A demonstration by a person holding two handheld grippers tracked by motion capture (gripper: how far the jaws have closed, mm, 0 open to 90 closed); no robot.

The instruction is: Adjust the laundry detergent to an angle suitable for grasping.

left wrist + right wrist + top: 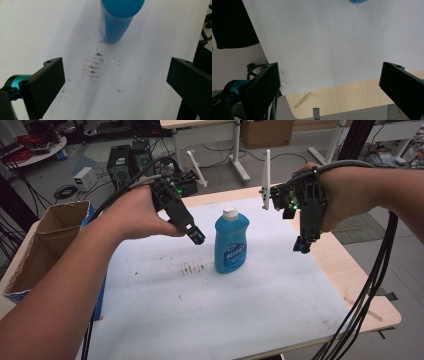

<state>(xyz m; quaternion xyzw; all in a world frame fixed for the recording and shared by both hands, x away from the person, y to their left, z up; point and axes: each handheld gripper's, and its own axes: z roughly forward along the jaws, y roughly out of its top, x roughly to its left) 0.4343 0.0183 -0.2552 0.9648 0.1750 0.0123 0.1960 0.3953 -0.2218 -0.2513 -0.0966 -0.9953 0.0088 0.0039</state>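
A blue bottle with a white cap stands upright in the middle of the white sheet. My left gripper hovers just left of the bottle's shoulder, a little above the sheet. In the left gripper view its jaws stand wide apart with nothing between them, and the bottle rises ahead of them. My right gripper hangs to the bottle's right, pointing down. It is open and empty, with a sliver of the bottle at the top edge of its view.
Brown smudges mark the sheet left of the bottle's base, and show as smudges under my left gripper. An open cardboard box sits at the table's left edge. Bare wooden table borders the sheet on the right.
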